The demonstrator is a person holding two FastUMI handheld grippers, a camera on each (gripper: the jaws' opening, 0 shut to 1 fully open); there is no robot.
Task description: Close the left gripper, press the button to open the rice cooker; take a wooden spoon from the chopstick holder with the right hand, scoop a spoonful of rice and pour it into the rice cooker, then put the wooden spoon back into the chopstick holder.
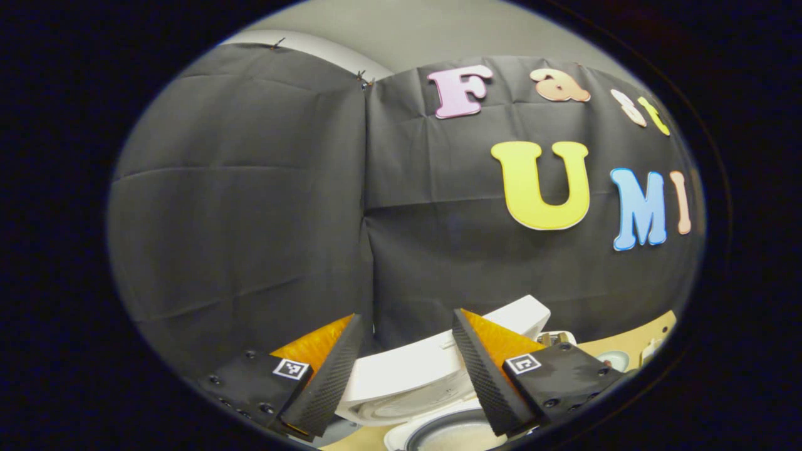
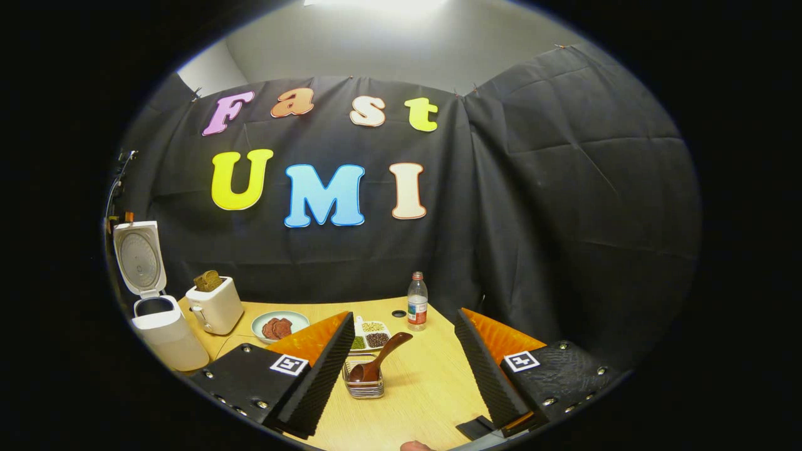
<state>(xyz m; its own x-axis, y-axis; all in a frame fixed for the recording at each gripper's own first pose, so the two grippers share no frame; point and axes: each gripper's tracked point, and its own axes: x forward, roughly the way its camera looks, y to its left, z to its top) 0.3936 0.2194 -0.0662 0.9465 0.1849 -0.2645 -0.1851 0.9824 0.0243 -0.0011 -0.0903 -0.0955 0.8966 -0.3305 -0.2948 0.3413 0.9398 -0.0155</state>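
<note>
Right up close in the right gripper view, the right gripper (image 2: 401,369) is seen with its jaws spread wide and nothing held between them, hanging above the wooden table (image 2: 432,388). Straight ahead, between the two fingers, the chopstick holder (image 2: 365,383) stands on the table with the wooden spoon (image 2: 378,360) in it, bowl down and handle slanting up to the right. Beyond it a sectioned dish of grains (image 2: 369,334) can be made out; which section holds rice cannot be told. Far to the left the rice cooker (image 2: 160,313) stands with its lid already up, so the spoon pick-up is judged to be the step in hand. A clean grasp would be helped by lining the open jaws across the slanted handle near its upper end, where it is clear of the holder's rim, and the lift is best made along the handle's own slant so the holder is not tipped. In the left gripper view the left gripper (image 1: 407,376) is also parted and empty, hovering just over the cooker's raised lid (image 1: 426,369) and open pot (image 1: 451,435), and is best kept out of the pouring path.
</note>
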